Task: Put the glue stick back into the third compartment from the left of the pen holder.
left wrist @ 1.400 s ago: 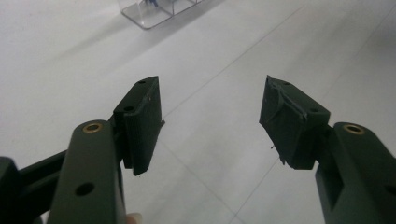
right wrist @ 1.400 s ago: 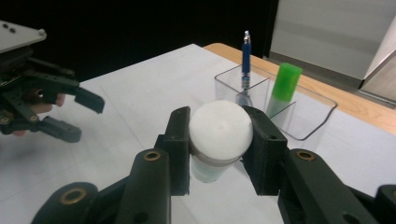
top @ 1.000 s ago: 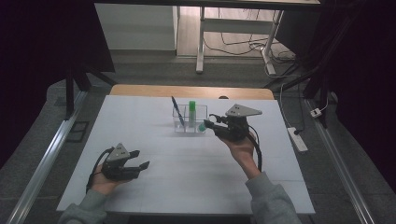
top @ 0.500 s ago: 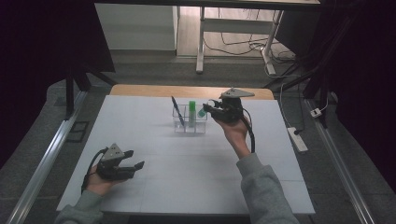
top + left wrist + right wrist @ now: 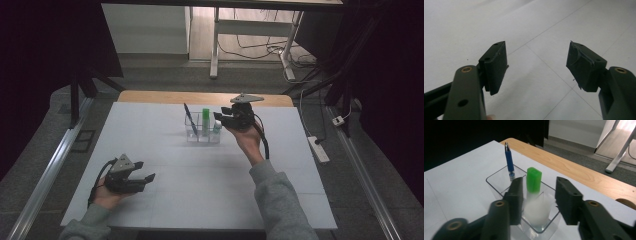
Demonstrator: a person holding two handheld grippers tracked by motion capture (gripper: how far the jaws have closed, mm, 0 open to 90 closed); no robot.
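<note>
— While our left gripper (image 5: 142, 177) idles open over the table (image 5: 165, 150), what's the right gripper (image 5: 537, 195) doing?
— Its jaws have just been opening around the white bottle (image 5: 536, 210) in the clear organizer (image 5: 192, 135), not yet pressing; next we close and lift

Dim room with grey floor (image 5: 165, 75); a white desk frame (image 5: 215, 45), cables and perhaps a power strip (image 5: 318, 149) behind.

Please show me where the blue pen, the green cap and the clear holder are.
blue pen (image 5: 509, 162), right gripper view, on its barrel.
green cap (image 5: 533, 179), right gripper view, on its front face.
clear holder (image 5: 494, 178), right gripper view, on its far rim.
</note>
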